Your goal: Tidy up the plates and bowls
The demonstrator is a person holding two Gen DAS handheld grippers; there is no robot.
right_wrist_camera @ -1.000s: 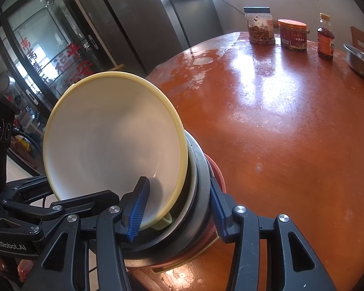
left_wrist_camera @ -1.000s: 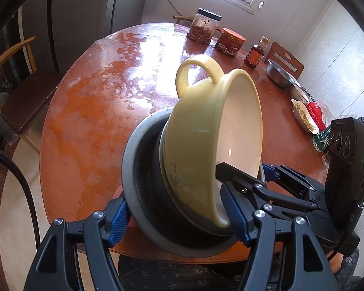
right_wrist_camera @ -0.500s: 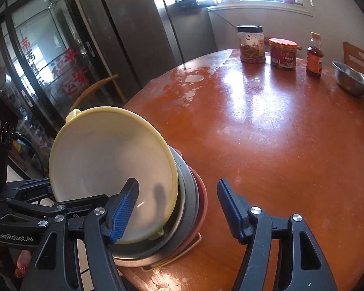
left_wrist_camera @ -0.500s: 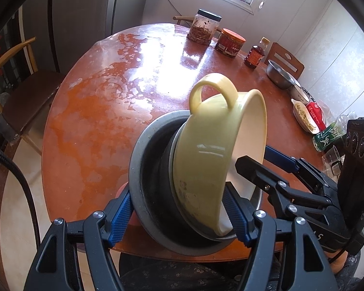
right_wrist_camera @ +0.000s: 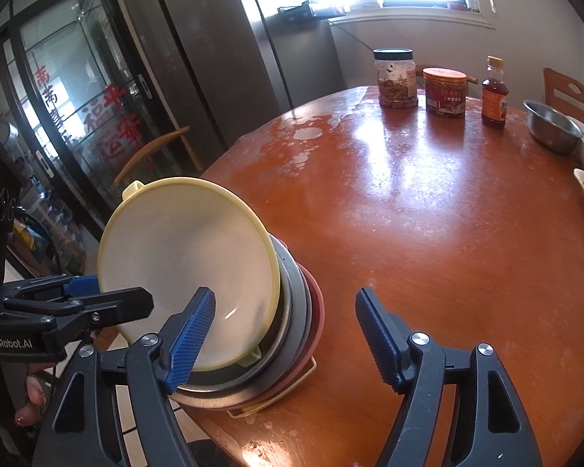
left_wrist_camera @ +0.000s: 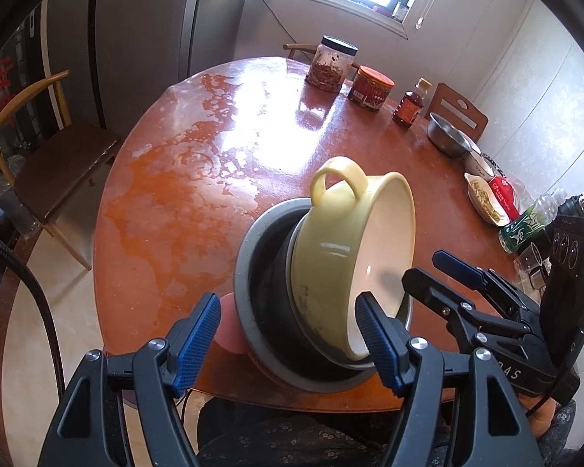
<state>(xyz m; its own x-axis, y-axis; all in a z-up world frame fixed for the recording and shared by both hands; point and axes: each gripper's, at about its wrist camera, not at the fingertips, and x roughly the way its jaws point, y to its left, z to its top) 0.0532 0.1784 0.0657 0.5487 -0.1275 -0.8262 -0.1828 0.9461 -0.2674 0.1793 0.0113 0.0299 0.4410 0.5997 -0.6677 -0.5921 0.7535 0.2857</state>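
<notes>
Your left gripper has its fingers spread wide around the tilted stack at the near edge of the round surface, and whether the blue pads press on it cannot be told. Your right gripper also has its fingers apart, closed on nothing, with one finger in front of the yellow bowl and the other over bare wood. The stack counts one yellow bowl with a loop handle, leaning on its side inside one grey plate, with one pink plate and one pale yellow tray beneath, four pieces in all. At the far edge stand two jars and one brown bottle, with one steel bowl to their right.
</notes>
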